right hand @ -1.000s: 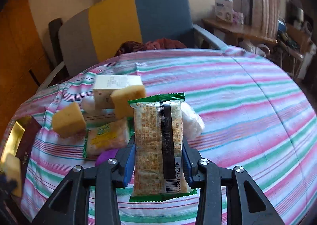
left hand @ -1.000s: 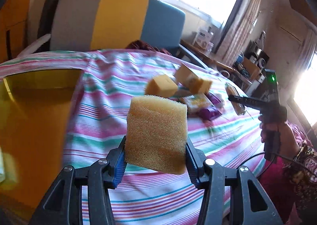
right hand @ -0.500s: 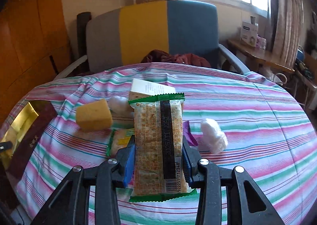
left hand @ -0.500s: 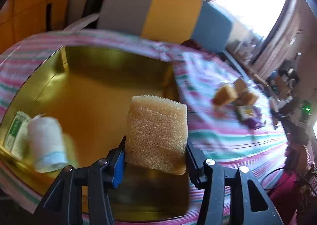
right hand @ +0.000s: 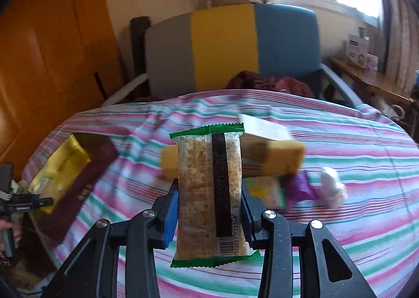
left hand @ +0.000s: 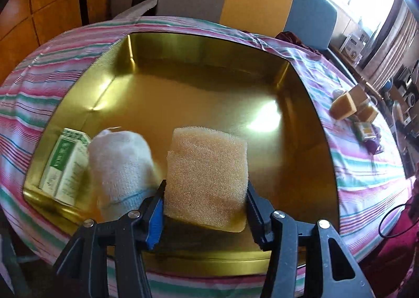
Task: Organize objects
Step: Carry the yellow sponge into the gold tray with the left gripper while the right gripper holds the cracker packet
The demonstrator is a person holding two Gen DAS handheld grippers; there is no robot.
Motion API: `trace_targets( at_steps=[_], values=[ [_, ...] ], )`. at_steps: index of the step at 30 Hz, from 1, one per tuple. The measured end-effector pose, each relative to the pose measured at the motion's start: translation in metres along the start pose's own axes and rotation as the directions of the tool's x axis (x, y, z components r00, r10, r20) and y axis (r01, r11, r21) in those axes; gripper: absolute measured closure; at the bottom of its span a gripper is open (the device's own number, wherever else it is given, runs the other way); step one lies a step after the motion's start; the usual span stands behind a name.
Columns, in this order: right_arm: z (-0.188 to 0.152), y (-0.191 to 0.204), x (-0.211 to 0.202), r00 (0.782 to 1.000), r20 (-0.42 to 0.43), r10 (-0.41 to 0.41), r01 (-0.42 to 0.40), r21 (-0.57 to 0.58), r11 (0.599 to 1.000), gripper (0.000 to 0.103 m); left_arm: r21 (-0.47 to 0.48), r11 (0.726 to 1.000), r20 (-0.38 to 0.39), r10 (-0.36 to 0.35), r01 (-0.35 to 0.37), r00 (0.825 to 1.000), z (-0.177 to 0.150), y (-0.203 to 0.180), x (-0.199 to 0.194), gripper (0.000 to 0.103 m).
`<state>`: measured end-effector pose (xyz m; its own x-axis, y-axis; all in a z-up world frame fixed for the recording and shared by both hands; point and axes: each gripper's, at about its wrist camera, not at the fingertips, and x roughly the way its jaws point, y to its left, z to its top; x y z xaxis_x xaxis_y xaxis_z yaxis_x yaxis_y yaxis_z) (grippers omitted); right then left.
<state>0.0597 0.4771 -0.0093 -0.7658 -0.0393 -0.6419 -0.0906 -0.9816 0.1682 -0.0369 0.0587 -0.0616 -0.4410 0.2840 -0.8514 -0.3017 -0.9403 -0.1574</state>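
Note:
My left gripper (left hand: 205,193) is shut on a yellow sponge block (left hand: 207,177) and holds it over the near part of a gold tin box (left hand: 199,67). Inside the box lie a green-and-white carton (left hand: 65,164) and a white cloth roll (left hand: 121,164). My right gripper (right hand: 208,209) is shut on a green-edged cracker packet (right hand: 209,193), held above the striped tablecloth (right hand: 340,232). The gold box (right hand: 60,167) shows at the left in the right wrist view, with the left gripper (right hand: 31,202) beside it.
Loose items lie mid-table: yellow sponge blocks (right hand: 277,157), a white box (right hand: 262,127), a purple packet (right hand: 298,188), a yellow-green packet (right hand: 267,190), a white wad (right hand: 331,189). They show far right in the left wrist view (left hand: 343,106). A grey-yellow-blue chair (right hand: 230,49) stands behind the table.
My left gripper swung left from the table's middle to over the gold box and came lower, sponge still held. My right gripper lifted back with the cracker packet, turning left.

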Motion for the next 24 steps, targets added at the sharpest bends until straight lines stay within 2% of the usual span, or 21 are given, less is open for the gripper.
trace_targets(
  at_steps=[3, 6, 10, 13, 16, 20, 24],
  values=[
    [0.002, 0.034, 0.005, 0.998, -0.003, 0.060, -0.060, -0.028, 0.998, 0.062, 0.006, 1.000, 0.023, 0.018, -0.018, 1.000, -0.002, 0.004, -0.005, 0.046],
    [0.001, 0.072, 0.011, 0.991, -0.017, 0.129, -0.130, -0.058, 0.990, 0.062, -0.021, 1.000, 0.042, -0.018, 0.019, 0.999, -0.004, 0.011, -0.012, 0.041],
    [-0.004, 0.118, 0.021, 0.977, -0.050, 0.209, -0.213, -0.088, 0.973, 0.062, -0.051, 0.997, 0.087, -0.046, 0.050, 0.995, -0.004, 0.019, -0.022, 0.041],
    [-0.007, 0.150, 0.028, 0.962, -0.081, 0.260, -0.267, -0.097, 0.959, 0.062, -0.105, 0.988, 0.179, -0.092, 0.112, 0.979, -0.008, 0.029, -0.039, 0.041],
    [-0.011, 0.182, 0.035, 0.948, -0.107, 0.301, -0.311, -0.097, 0.945, 0.062, -0.164, 0.974, 0.270, -0.111, 0.159, 0.956, -0.008, 0.040, -0.055, 0.041],
    [-0.016, 0.225, 0.050, 0.930, -0.153, 0.335, -0.351, -0.092, 0.932, 0.062, -0.212, 0.967, 0.350, -0.060, 0.141, 0.935, -0.008, 0.049, -0.070, 0.041],
    [-0.021, 0.257, 0.067, 0.923, -0.206, 0.325, -0.348, -0.085, 0.934, 0.062, -0.275, 0.952, 0.383, -0.023, 0.138, 0.924, -0.009, 0.063, -0.076, 0.041]
  ],
)
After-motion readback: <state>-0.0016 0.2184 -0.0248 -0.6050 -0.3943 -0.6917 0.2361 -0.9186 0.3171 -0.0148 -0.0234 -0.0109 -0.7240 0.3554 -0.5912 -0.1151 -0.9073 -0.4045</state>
